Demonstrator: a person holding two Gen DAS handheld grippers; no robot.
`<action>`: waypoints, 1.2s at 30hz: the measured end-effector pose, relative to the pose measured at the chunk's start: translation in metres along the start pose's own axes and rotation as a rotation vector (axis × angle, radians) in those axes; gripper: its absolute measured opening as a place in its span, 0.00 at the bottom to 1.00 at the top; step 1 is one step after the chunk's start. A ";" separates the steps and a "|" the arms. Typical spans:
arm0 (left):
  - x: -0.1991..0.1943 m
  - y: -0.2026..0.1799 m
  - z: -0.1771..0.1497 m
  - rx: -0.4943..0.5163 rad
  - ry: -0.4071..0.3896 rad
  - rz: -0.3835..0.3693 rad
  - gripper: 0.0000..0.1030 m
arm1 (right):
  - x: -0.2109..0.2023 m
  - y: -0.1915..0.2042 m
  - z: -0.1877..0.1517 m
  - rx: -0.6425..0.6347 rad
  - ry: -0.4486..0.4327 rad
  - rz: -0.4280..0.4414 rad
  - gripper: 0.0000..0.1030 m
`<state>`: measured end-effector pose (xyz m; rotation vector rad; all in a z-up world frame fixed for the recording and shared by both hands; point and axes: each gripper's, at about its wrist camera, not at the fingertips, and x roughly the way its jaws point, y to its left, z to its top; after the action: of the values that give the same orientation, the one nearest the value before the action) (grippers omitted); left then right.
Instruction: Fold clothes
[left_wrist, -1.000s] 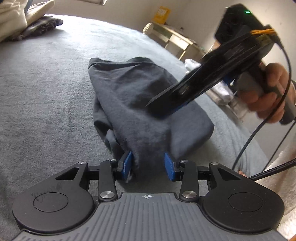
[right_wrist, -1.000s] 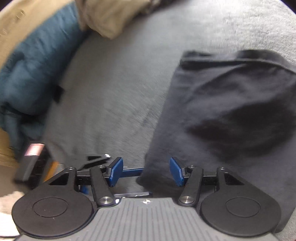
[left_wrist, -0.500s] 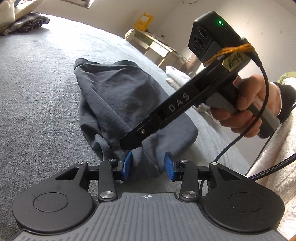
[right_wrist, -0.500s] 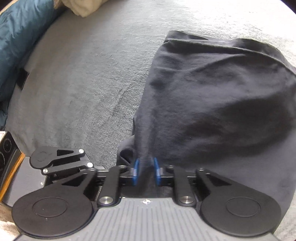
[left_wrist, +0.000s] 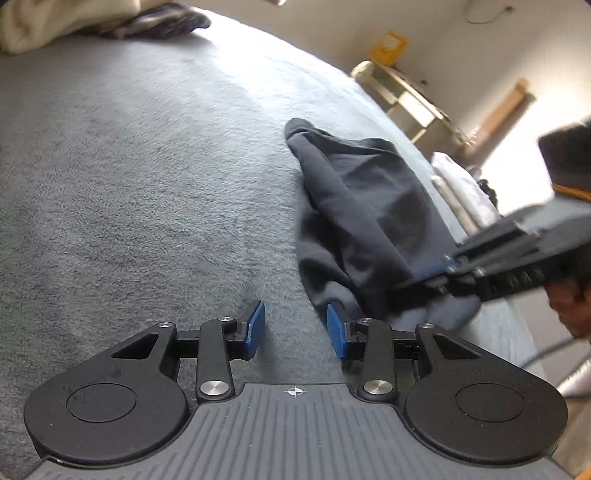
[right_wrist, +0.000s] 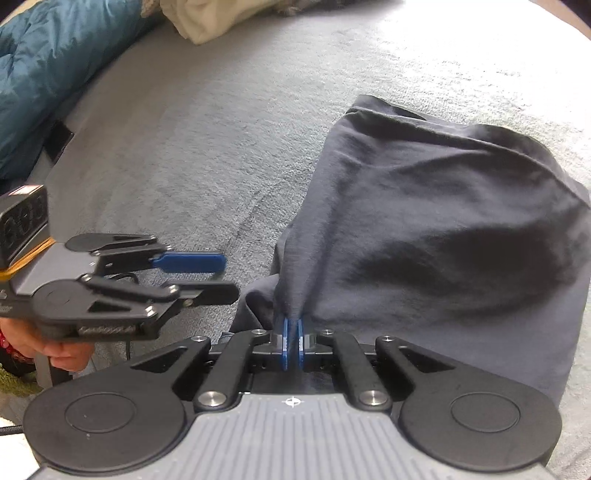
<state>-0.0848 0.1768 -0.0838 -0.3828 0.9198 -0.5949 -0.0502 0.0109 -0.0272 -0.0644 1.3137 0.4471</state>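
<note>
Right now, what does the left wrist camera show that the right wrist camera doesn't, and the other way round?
Only the left wrist view shows the wooden shelf and yellow box by the wall, plus folded white cloth. Only the right wrist view shows the blue quilt and the right tool pinching the dark garment. Both show that garment on the grey blanket, the cream bedding, and the left tool, open and empty.
</note>
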 end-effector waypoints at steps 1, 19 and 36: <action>0.001 -0.002 0.001 0.002 -0.004 -0.007 0.35 | -0.001 -0.001 -0.001 0.004 -0.002 0.000 0.05; 0.041 -0.051 0.001 0.476 0.111 0.082 0.36 | 0.011 0.009 0.005 -0.008 -0.017 0.004 0.05; 0.031 -0.027 0.020 0.391 0.058 0.057 0.37 | 0.013 0.004 0.004 0.037 -0.016 0.030 0.05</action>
<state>-0.0621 0.1377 -0.0774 0.0119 0.8430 -0.7191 -0.0458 0.0197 -0.0378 -0.0102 1.3078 0.4485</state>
